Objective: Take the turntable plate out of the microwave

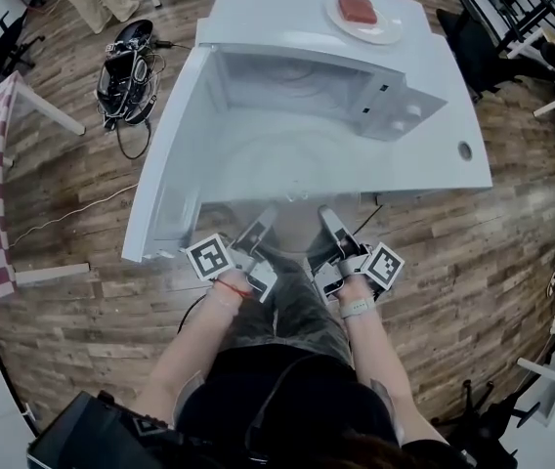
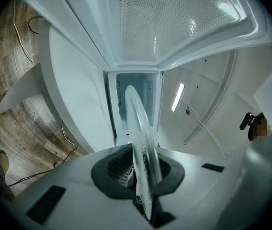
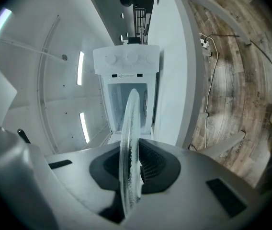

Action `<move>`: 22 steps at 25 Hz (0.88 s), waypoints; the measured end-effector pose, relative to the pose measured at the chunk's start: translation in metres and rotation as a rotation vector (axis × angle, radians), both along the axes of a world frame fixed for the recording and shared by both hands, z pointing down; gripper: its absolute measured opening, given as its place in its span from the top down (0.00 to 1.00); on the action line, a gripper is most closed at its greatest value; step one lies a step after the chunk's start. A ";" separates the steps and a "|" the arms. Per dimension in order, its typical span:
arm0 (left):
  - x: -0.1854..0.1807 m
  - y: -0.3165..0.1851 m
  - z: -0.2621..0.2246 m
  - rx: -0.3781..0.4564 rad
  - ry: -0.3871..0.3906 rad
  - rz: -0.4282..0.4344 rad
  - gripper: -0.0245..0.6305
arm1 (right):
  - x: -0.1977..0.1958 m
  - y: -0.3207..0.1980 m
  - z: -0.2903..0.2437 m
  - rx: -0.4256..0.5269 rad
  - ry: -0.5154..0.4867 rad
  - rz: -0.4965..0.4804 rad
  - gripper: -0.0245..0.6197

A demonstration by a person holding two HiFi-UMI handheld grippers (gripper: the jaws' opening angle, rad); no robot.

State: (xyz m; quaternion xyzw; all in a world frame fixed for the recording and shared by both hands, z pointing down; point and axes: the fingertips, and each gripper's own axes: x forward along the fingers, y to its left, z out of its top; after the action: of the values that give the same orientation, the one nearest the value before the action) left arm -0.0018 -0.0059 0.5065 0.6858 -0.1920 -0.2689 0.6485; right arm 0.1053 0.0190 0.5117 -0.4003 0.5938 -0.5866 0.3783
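Left hand-held gripper point(image 1: 261, 225) and right hand-held gripper point(image 1: 328, 221): each pinching the rim of the glass turntable plate point(image 3: 129, 128), before the open microwave point(image 1: 287, 27) on a white surface point(image 1: 458, 169).

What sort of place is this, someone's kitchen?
Probably a lab or test room rather than a home kitchen: the microwave stands on a plain white table in the middle of an open room, and a tangle of cables lies on the wood-plank floor.
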 end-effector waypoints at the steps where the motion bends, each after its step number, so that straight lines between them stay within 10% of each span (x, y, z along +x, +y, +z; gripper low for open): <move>1: 0.001 0.002 -0.001 -0.002 0.001 0.000 0.91 | 0.000 0.002 -0.001 -0.001 -0.002 -0.002 0.90; 22: 0.001 0.007 -0.005 -0.025 -0.020 -0.150 0.91 | 0.003 -0.009 -0.003 -0.014 -0.021 -0.182 0.90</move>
State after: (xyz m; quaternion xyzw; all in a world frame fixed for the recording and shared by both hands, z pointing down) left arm -0.0003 0.0009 0.5018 0.6640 -0.2527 -0.3076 0.6330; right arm 0.1084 0.0097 0.5084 -0.3412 0.6196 -0.6269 0.3265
